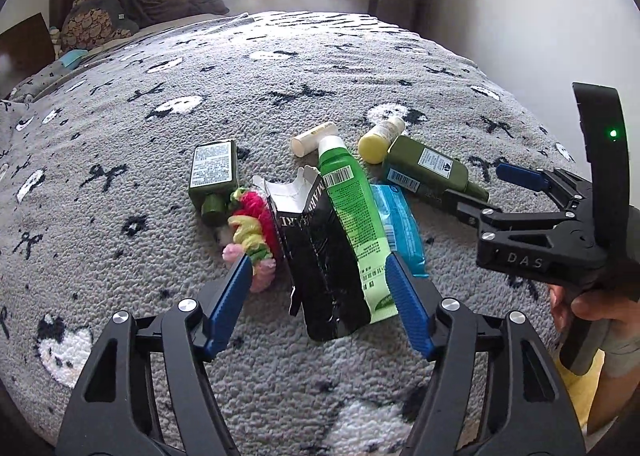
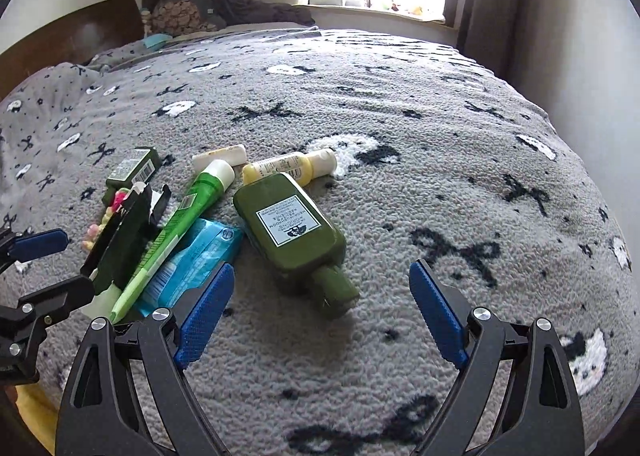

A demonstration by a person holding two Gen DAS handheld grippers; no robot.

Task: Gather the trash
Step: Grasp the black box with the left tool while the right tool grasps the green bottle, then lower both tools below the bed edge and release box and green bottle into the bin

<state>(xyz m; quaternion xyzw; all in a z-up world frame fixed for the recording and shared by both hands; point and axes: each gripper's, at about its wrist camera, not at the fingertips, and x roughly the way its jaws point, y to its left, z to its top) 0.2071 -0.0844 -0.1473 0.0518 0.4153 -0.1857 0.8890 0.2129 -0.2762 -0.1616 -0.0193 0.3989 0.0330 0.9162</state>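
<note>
We are holding our left gripper (image 1: 320,276) over the grey patterned blanket (image 1: 360,68), its jaws parted around a torn black cardboard carton (image 1: 324,264) and green plastic tube (image 1: 352,208), neither clearly pinched. Our right gripper (image 2: 322,284) is hanging released beside 1 olive-green bottle (image 2: 292,228).

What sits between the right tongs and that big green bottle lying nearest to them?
Nothing visible. The right tongs stand open over bare grey blanket, and the green bottle lies just ahead with its cap end toward them. The blue packet lies beside the bottle, off the direct line.
</note>
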